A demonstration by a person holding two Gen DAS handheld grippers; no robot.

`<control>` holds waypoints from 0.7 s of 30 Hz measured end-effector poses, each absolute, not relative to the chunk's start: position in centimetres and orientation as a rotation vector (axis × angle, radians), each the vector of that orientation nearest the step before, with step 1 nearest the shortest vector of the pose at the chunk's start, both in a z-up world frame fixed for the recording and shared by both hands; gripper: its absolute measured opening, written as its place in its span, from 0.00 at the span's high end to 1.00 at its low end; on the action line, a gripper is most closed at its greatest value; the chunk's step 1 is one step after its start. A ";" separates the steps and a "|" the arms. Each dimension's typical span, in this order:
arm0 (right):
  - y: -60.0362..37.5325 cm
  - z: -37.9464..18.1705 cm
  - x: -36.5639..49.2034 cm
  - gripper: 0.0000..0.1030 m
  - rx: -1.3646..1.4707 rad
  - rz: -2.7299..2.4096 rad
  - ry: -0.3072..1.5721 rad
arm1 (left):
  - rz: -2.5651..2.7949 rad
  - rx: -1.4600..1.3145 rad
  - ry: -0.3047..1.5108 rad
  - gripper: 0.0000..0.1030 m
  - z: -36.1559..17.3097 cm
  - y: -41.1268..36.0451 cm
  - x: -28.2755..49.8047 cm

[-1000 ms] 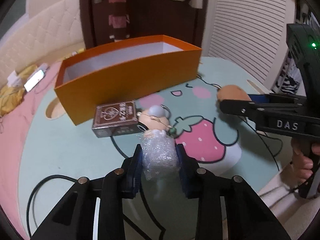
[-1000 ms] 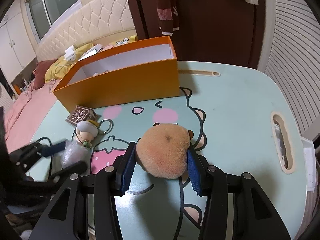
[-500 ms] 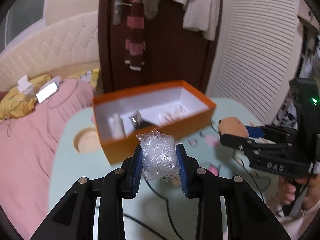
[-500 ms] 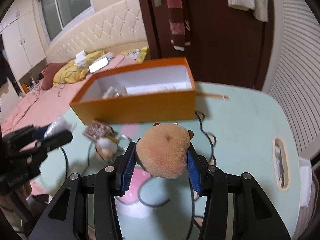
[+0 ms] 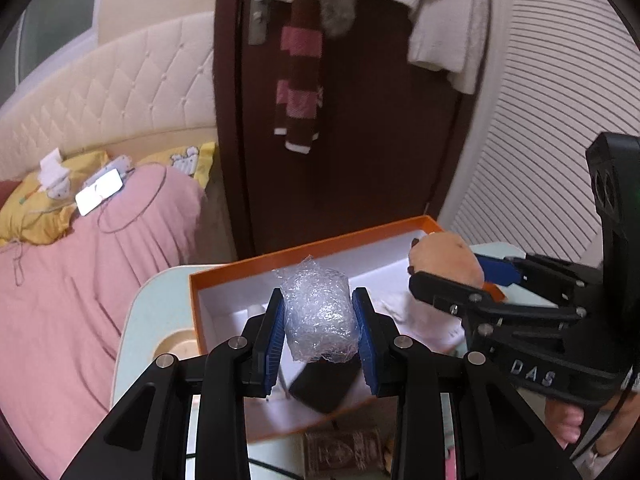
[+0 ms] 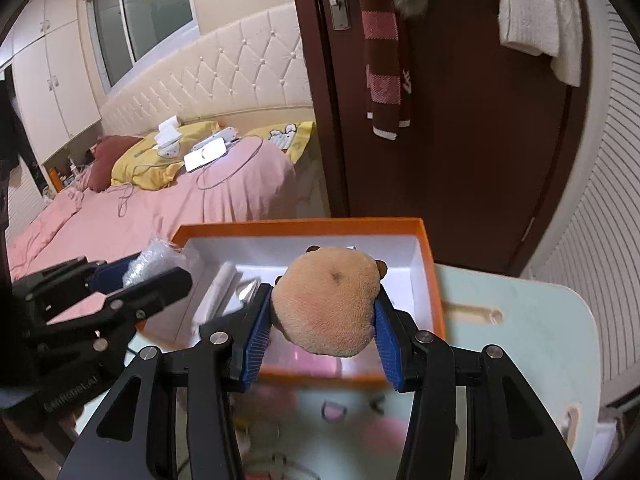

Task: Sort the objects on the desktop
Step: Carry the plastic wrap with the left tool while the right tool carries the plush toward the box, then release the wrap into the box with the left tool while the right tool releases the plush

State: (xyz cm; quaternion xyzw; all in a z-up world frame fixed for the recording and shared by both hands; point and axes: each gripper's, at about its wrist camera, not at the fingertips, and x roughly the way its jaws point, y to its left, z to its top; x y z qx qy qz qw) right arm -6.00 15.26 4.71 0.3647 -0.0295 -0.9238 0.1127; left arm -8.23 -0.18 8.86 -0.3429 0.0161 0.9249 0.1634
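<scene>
Left gripper (image 5: 319, 330) clamps the bubble-wrap wad (image 5: 318, 316) above the orange box (image 5: 304, 249), left end. Right gripper (image 6: 323, 326) clamps the plush (image 6: 328, 306) above the box's right end. Risk: the grippers hang close together and could collide; the light wad may bounce out or miss the rim.

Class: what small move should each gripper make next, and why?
Probably lower both a little into the orange box, then open. The left gripper holds a bubble-wrap bundle and the right gripper a tan plush toy, both apparently held above the box's white interior.
</scene>
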 end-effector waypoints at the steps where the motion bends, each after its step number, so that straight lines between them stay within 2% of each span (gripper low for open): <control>1: 15.1 4.5 -6.6 0.53 1.078 -2.705 -0.086 | 2.637 -0.989 0.037 0.70 8.6 -0.2 -8.7; 16: 14.1 1.5 -10.6 0.50 1.204 -2.666 -0.099 | 2.639 -1.059 0.039 0.70 6.5 -0.1 -11.5; 19: 14.4 1.4 -10.9 0.49 1.215 -2.666 -0.131 | 2.663 -1.055 0.034 0.55 6.4 -0.2 -11.6; 21: 14.7 1.5 -11.0 0.48 1.224 -2.686 -0.143 | 2.686 -1.043 0.023 0.35 6.5 -0.6 -11.6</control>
